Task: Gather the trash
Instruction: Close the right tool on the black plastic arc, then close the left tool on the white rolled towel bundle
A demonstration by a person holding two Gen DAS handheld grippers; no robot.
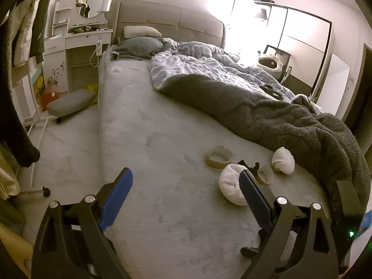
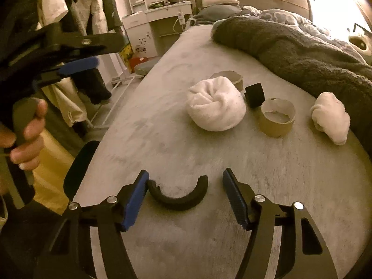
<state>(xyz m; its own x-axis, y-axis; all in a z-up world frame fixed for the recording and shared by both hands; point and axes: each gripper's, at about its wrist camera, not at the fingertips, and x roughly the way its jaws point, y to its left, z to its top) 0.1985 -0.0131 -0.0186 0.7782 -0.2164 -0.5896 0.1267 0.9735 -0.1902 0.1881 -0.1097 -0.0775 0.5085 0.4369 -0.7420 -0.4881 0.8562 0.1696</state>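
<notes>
A black curved half-ring (image 2: 179, 193) lies on the grey bed sheet (image 2: 209, 162) between the fingers of my right gripper (image 2: 186, 176). Its left end rests against the left pad; its right end stands apart from the right pad, so the jaws are open. Farther up the bed lie a white balled sock (image 2: 216, 107), a small black piece (image 2: 254, 95), a short cardboard tube (image 2: 276, 118), a flat cardboard ring (image 2: 230, 75) and a second white bundle (image 2: 330, 118). My left gripper (image 1: 186, 176) hangs wide open above the sheet, holding nothing, left of the balled sock (image 1: 232, 187) and the cardboard ring (image 1: 218, 159).
A dark grey blanket (image 1: 267, 116) and a patterned duvet (image 1: 197, 65) cover the bed's right half. Left of the bed are the floor, a grey stool (image 1: 69, 102), a white dressing table (image 1: 79, 37) and hanging clothes (image 2: 93, 11). A hand (image 2: 28, 127) holds the left gripper's handle.
</notes>
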